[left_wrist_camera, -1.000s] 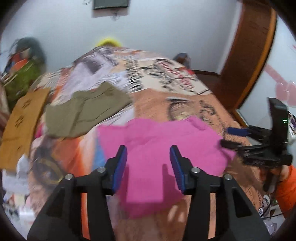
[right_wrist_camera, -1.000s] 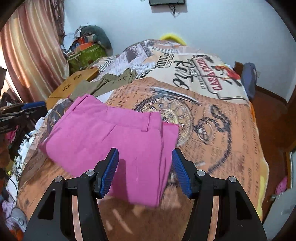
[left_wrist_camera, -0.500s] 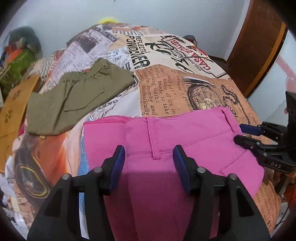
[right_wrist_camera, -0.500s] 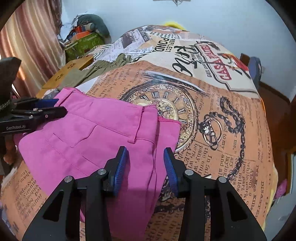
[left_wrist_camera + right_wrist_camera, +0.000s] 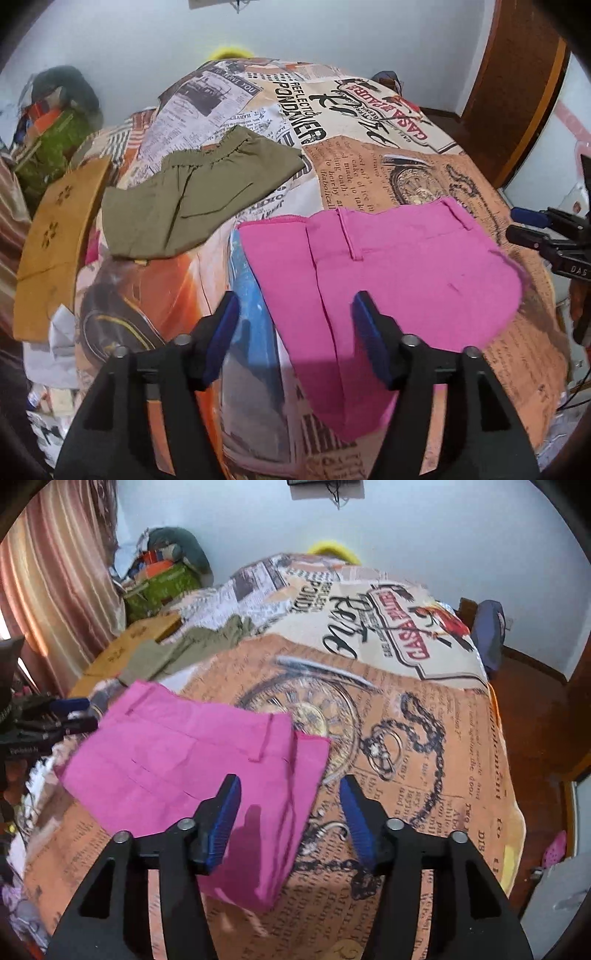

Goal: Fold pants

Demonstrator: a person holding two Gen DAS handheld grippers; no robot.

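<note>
Folded pink pants (image 5: 388,273) lie flat on the printed bedspread (image 5: 369,125), waistband toward the far side. They also show in the right wrist view (image 5: 192,771). My left gripper (image 5: 295,325) is open and empty, above the near left part of the pants. My right gripper (image 5: 290,805) is open and empty, above the pants' near right edge. The right gripper also shows at the right edge of the left wrist view (image 5: 532,229). The left gripper shows at the left edge of the right wrist view (image 5: 66,716).
Olive green shorts (image 5: 195,195) lie folded at the far left of the bed. A tan cardboard box (image 5: 55,236) sits at the bed's left edge. Cluttered bags (image 5: 162,579) and a curtain (image 5: 55,583) stand at the left. A wooden door (image 5: 517,85) is at the right.
Both grippers have pulled back and up from the pink pants, which now lie still on the bed. The right gripper's jaws have widened again.
</note>
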